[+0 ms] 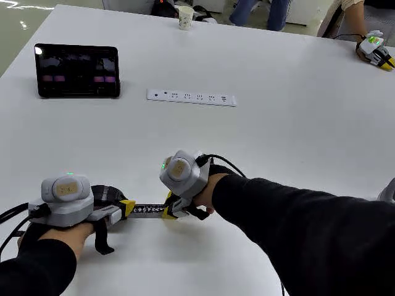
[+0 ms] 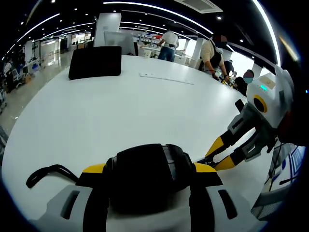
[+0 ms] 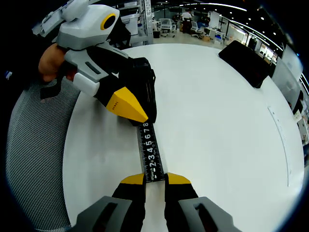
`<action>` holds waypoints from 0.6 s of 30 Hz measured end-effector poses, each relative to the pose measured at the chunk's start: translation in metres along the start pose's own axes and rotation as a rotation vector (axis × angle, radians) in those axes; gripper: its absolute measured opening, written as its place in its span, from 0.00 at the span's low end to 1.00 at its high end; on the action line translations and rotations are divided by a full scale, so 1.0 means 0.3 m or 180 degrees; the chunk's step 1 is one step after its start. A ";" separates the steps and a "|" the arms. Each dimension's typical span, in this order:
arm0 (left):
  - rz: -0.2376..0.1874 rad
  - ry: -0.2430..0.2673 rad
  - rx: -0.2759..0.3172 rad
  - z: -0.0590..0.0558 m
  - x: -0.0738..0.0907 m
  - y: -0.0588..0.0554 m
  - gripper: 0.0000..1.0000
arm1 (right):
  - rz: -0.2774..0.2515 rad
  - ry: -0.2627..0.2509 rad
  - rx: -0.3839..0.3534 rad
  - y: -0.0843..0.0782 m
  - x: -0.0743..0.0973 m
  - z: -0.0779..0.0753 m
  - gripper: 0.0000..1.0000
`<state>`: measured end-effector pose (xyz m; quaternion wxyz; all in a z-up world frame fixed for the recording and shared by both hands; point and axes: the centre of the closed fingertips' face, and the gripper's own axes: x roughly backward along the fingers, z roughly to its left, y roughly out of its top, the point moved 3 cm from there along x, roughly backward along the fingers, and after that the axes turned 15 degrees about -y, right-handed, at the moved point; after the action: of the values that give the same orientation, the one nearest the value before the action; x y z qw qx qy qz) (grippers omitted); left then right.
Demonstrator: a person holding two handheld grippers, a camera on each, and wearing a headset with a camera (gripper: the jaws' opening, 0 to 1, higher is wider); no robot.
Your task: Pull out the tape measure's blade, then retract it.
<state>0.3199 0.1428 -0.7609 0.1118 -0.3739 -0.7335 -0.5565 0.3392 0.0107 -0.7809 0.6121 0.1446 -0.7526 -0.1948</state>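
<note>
A black tape measure case [image 1: 106, 196] rests on the white table near its front edge. My left gripper [image 1: 121, 209] is shut on the case [image 2: 147, 174], which sits between its yellow-tipped fingers [image 2: 92, 169]. A short length of black blade [image 1: 147, 209] with white numbers runs right from the case. In the right gripper view the blade [image 3: 148, 154] comes out of the case [image 3: 142, 89] and ends between the yellow fingertips of my right gripper [image 3: 155, 180], which is shut on the blade's end. In the head view my right gripper [image 1: 168, 212] lies close beside the left one.
A black tablet [image 1: 77, 69] stands at the back left, a white power strip [image 1: 191, 97] lies mid-table and a paper cup [image 1: 185, 17] stands at the far edge. Another person's hand with a gripper [image 1: 376, 49] rests at the far right. A grey mesh chair [image 3: 34, 159] is beside the table.
</note>
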 end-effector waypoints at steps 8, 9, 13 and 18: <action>0.0004 -0.0003 0.0003 0.000 0.001 0.000 0.63 | -0.0030 0.0006 -0.0024 0.013 -0.008 0.004 0.11; 0.0003 -0.0003 0.0004 0.001 0.000 0.000 0.63 | -0.0033 0.0007 -0.0023 0.014 -0.009 0.005 0.11; 0.0005 -0.0008 0.0008 0.002 -0.001 0.001 0.63 | -0.0051 0.0013 -0.0012 0.020 -0.012 0.006 0.11; 0.0003 -0.0006 0.0011 0.001 -0.001 0.002 0.63 | -0.0063 0.0015 -0.0013 0.027 -0.016 0.009 0.11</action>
<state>0.3205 0.1430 -0.7607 0.1120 -0.3746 -0.7344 -0.5549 0.3378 0.0203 -0.7816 0.6123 0.1513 -0.7493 -0.2021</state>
